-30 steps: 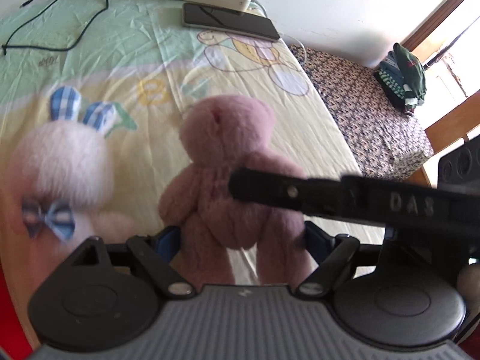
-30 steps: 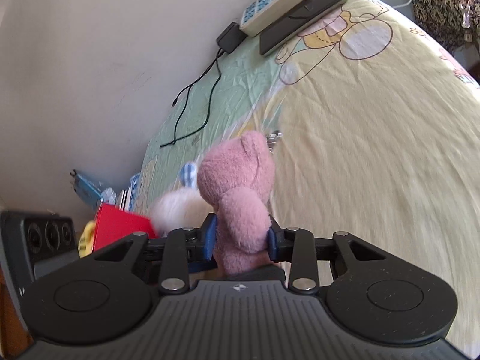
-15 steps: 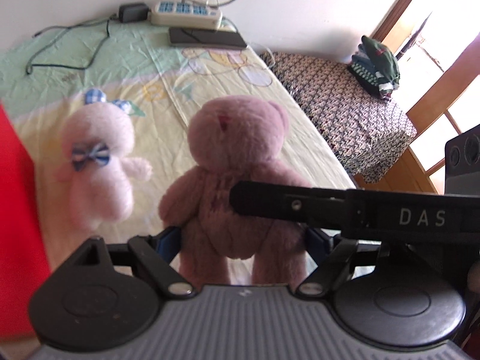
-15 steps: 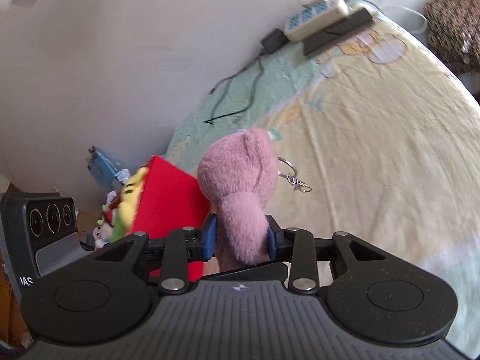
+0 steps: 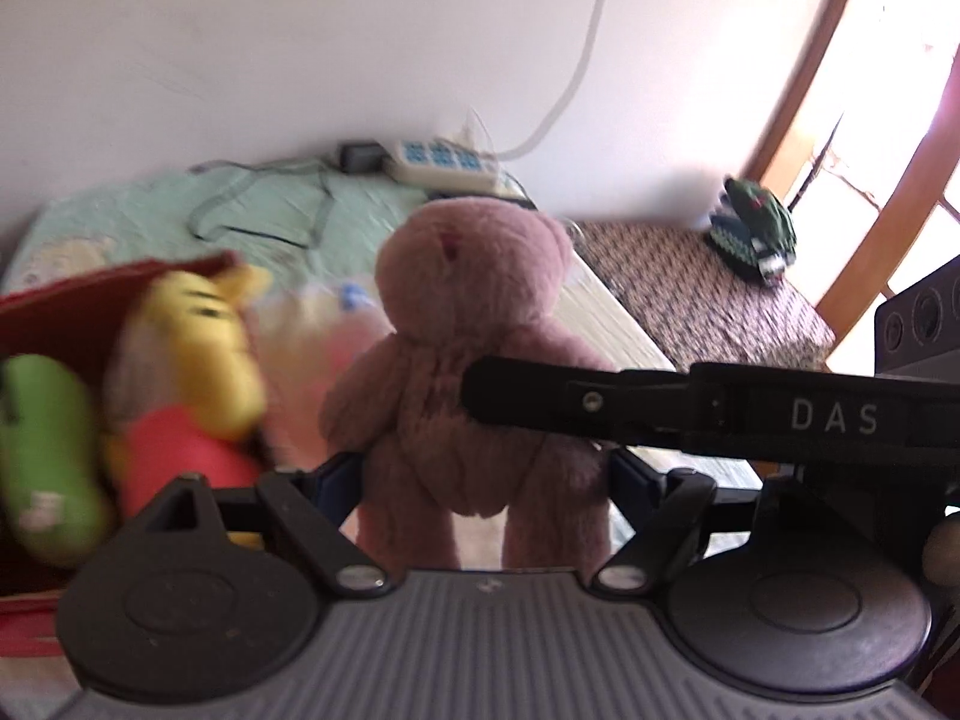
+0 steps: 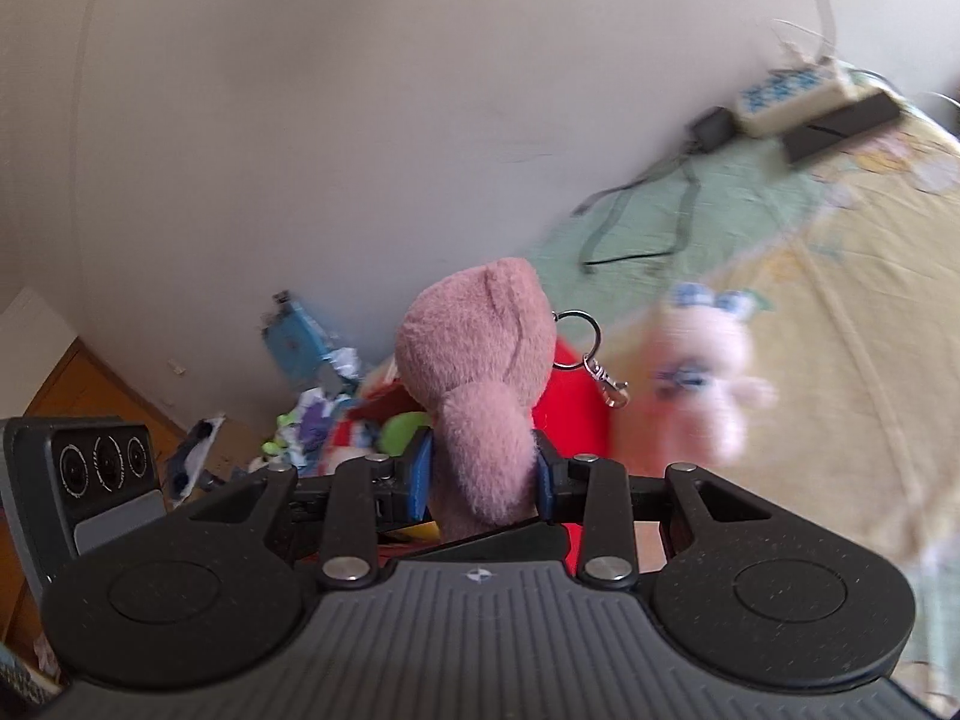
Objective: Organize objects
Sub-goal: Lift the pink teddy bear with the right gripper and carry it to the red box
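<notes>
Since a second ago we are lifting the pink bear (image 5: 474, 354) off the yellow bedsheet (image 6: 852, 312), and the red box (image 5: 66, 312) is now sliding into the left of the left wrist view where the white bunny lay before. At the far left of that view, a green plush (image 5: 42, 450) and a yellow plush (image 5: 204, 348) are sitting blurred inside the box. At centre, our left gripper (image 5: 486, 474) is clamping the bear's hips between its blue pads, while our right gripper (image 6: 480, 471) is reaching in from the right and squeezing the bear's side. In the right wrist view, the bear's keyring (image 6: 591, 357) is dangling just right of its head, and the white bunny (image 6: 702, 372) is lying on the sheet further right.
</notes>
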Available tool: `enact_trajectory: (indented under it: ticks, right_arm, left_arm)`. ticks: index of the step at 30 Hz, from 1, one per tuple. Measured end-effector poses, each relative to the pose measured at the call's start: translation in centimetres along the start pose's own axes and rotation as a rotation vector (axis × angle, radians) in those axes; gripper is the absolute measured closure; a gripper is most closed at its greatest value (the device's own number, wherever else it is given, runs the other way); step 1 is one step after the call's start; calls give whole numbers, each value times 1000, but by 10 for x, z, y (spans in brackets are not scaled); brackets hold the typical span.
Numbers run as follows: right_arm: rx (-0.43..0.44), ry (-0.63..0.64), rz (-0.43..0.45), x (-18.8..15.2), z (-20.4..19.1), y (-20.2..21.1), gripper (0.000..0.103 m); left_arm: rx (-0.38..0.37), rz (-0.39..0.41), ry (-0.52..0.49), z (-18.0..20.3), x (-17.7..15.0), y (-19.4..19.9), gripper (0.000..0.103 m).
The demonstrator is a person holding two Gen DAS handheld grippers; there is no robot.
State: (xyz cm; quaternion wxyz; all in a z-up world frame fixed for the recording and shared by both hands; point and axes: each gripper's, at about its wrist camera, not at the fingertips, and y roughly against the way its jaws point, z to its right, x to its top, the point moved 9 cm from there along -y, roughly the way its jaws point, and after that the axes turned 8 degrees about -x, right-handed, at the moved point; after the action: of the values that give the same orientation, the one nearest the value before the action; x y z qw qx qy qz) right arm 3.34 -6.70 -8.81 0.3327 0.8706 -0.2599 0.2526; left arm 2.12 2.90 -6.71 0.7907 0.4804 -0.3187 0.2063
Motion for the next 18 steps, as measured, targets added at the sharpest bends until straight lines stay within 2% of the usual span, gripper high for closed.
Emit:
enact_trajectory:
  ticks: [10,14,18]
  right_arm:
    - [135,68,6,-10,-110,-68,68]
    - [176,52,-10,-19,-141,-104,67]
    - [189,15,-41,-32,-158,-138,68]
  left_arm:
    - [127,135,13,-80,9,101,21]
    - [186,148,21,-118,8,127,22]
    - [223,127,42,-158,0,140,22]
